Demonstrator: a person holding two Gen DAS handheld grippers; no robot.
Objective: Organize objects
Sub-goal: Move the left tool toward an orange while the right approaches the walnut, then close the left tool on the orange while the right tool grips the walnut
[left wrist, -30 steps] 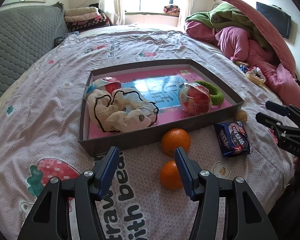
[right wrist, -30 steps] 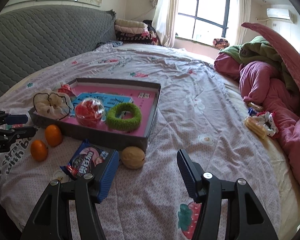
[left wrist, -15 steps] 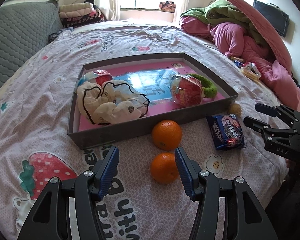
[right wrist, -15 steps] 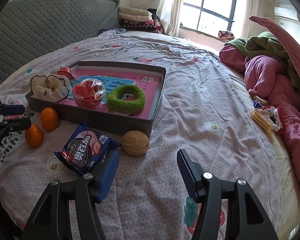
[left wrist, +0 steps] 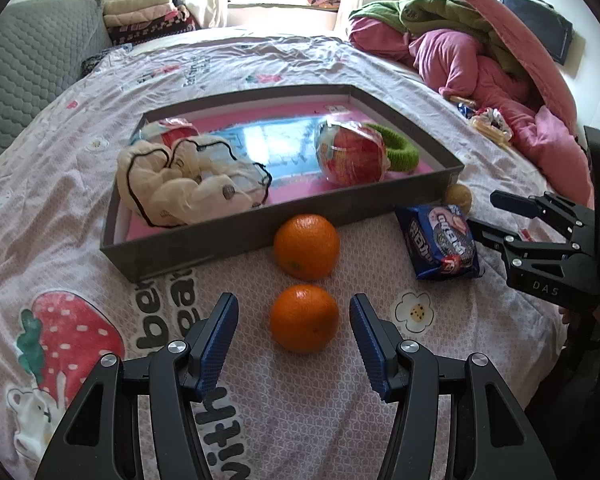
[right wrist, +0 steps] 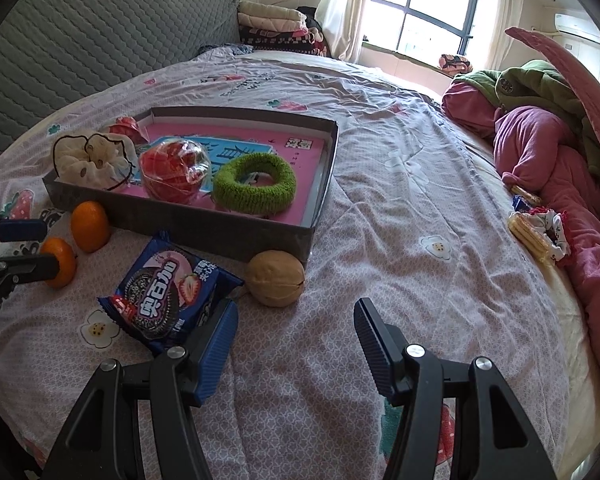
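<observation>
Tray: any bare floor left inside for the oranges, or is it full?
The tray has bare pink-and-blue floor behind the green ring and wrapped red ball, up to the far wall. Its left end is crowded by the cream cloth. Outside, the strip along the front wall is packed: two oranges, cookie pack, walnut.

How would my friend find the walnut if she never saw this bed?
Start at the shallow grey cardboard tray on the pink patterned bedsheet. At its near corner, outside it, sits the round tan walnut, beside the blue cookie packet. Unlike the two oranges, it is beige and wrinkly.
</observation>
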